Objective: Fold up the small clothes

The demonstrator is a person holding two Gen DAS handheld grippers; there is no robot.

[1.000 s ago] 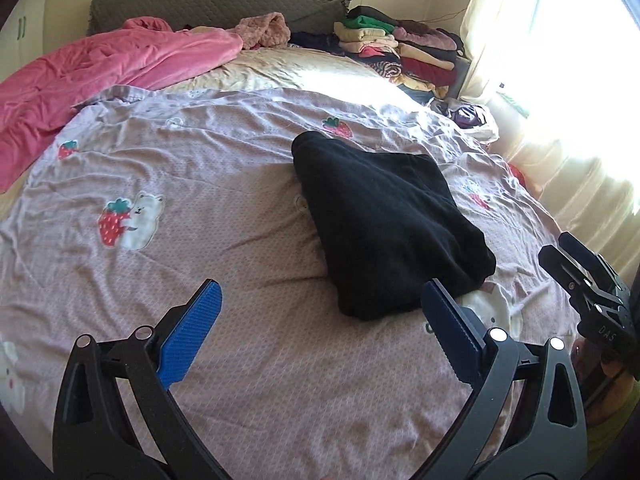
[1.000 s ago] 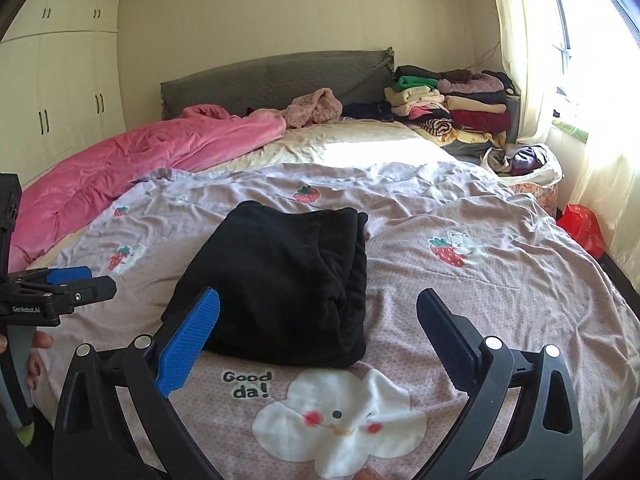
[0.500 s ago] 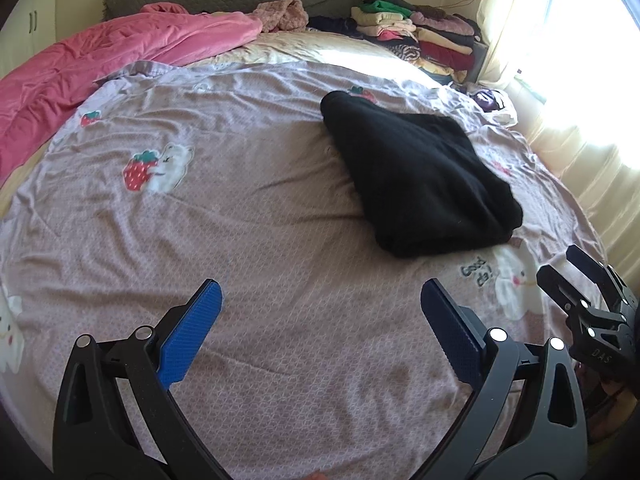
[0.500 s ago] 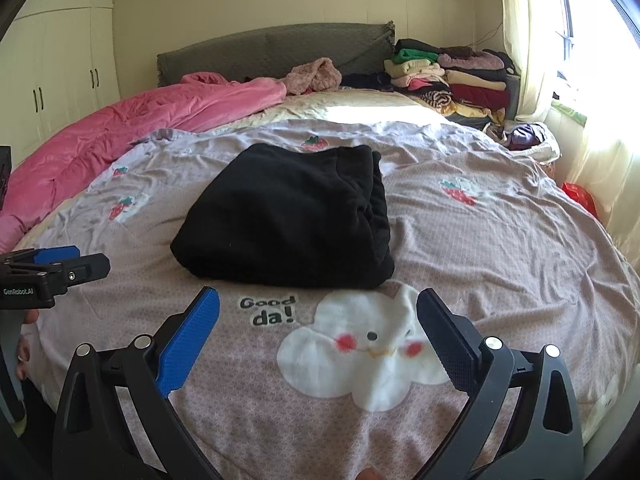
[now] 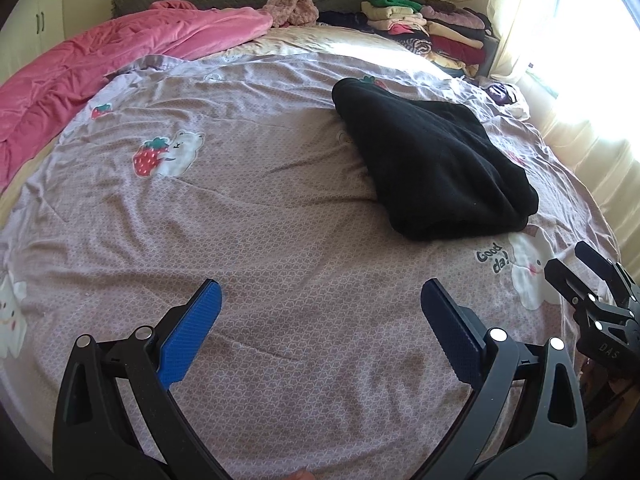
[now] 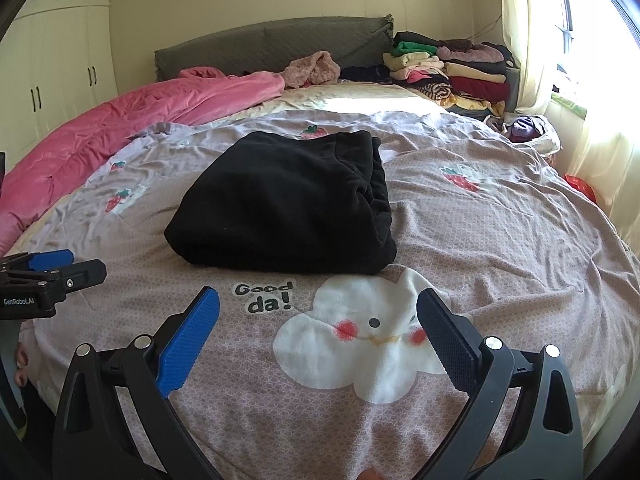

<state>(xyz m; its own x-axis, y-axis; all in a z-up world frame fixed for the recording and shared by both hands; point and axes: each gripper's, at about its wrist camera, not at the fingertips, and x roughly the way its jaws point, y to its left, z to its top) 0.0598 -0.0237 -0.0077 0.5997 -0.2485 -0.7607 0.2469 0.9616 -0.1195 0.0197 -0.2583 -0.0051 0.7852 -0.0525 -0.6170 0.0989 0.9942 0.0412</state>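
print "Good da!" beside white cloud face on mauve dotted cotton bedsheet | folded black fleece garment rectangular | left gripper, right gripper wide apart, empty

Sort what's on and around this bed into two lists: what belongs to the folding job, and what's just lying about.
Belongs to the job:
- black garment, folded, on the bedsheet
- left gripper, open, empty
- right gripper, open, empty

Lying about:
- pink blanket
- stack of folded clothes by the headboard, possibly earlier work
- crumpled pink garment
- wardrobe
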